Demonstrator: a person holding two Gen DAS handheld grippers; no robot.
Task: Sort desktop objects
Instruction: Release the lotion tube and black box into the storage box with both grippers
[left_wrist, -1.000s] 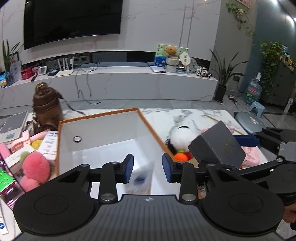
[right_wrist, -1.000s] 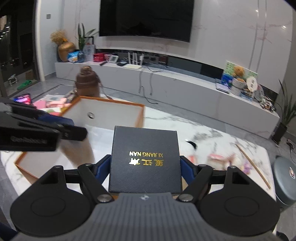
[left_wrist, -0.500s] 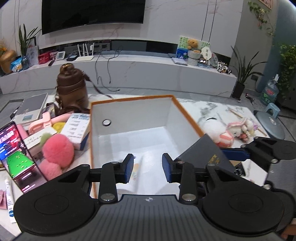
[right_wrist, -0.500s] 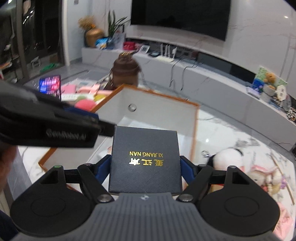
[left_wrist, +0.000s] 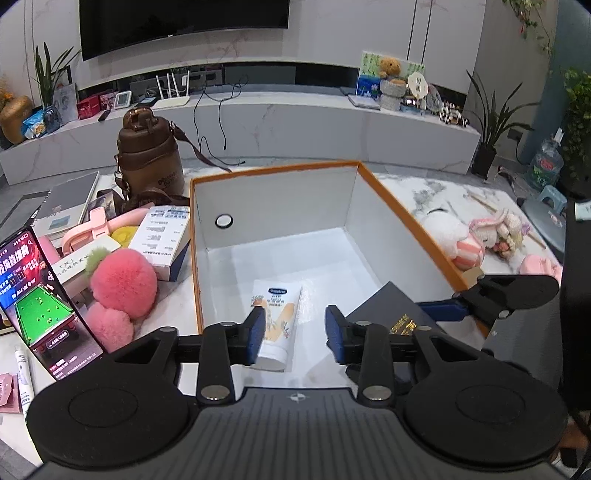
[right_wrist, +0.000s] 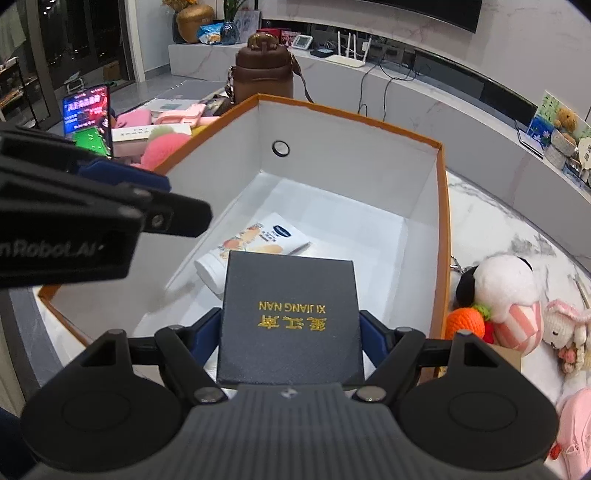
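An orange-rimmed white storage box (left_wrist: 273, 173) (right_wrist: 441, 221) stands on the marble table. A white cream tube (left_wrist: 277, 325) (right_wrist: 255, 243) lies on its floor. My right gripper (right_wrist: 290, 332) is shut on a black gift box (right_wrist: 291, 317) with gold lettering and holds it over the near right part of the storage box; the gift box also shows in the left wrist view (left_wrist: 391, 314). My left gripper (left_wrist: 293, 330) is open and empty, above the tube at the near end of the storage box.
Left of the storage box: a pink pompom (left_wrist: 123, 282), a lit phone (left_wrist: 40, 306), a white carton (left_wrist: 160, 234), a brown bottle (left_wrist: 149, 158). Right of it: plush toys (right_wrist: 506, 295) (left_wrist: 454, 236) and a crochet orange (right_wrist: 465, 323).
My right gripper has carried the black gift box forward and down over the storage box. My left gripper has drawn back, and the tube now lies in plain sight on the floor.
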